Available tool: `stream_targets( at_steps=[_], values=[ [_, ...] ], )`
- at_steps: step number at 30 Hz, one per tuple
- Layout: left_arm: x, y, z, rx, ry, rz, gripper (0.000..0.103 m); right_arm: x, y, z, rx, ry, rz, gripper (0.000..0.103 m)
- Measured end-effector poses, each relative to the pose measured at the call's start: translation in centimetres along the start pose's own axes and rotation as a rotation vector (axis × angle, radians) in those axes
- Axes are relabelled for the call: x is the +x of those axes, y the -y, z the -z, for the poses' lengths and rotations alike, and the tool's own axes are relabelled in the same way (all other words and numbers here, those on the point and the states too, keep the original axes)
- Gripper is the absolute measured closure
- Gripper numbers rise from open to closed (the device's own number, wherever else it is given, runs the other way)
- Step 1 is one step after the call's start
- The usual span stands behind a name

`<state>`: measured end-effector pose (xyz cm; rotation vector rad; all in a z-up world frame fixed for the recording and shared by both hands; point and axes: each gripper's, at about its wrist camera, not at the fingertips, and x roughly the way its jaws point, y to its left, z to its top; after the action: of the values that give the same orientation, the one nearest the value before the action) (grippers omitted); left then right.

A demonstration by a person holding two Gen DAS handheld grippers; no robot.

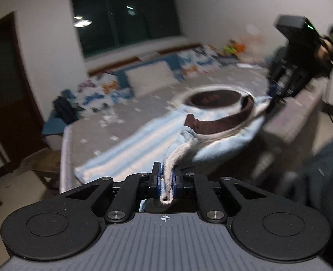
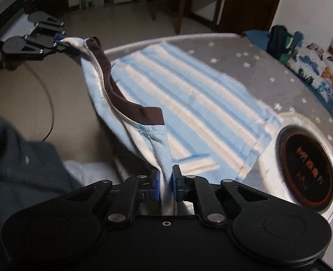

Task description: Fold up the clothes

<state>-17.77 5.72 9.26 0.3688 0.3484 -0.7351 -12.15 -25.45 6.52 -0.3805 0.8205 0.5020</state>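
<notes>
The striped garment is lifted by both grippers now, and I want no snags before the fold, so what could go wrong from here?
1. The left gripper seems to pinch mostly a cord at the waist of the striped garment; the cloth might slip free.
2. The round dark disc lies on the bed right beside the garment; the fold could drag over it.
3. The right gripper holds one thin edge, so the waistband may sag unevenly.
</notes>
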Motion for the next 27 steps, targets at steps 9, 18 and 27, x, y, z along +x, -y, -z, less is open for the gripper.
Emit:
stream_targets(
  at_steps=[9, 18, 27],
  values=[
    [9.7, -4.2, -2.9, -0.082, -0.05, -0.114, 0.094, 3.2, 5.7, -4.3, 0.074, 0.065, 0.066, 0.091],
    [17.5, -8.7, -3.4, -0.166, -0.119, -0.167, 0.093, 10.6, 11.2, -7.2, 0.138, 0.046, 0.106, 0.091],
    [22.1, -10.4, -2.0, -0.234, -0.218, -0.214, 0.086, 11.3, 12.1, -7.2, 0.182, 0.073, 0.136, 0.082]
  ],
)
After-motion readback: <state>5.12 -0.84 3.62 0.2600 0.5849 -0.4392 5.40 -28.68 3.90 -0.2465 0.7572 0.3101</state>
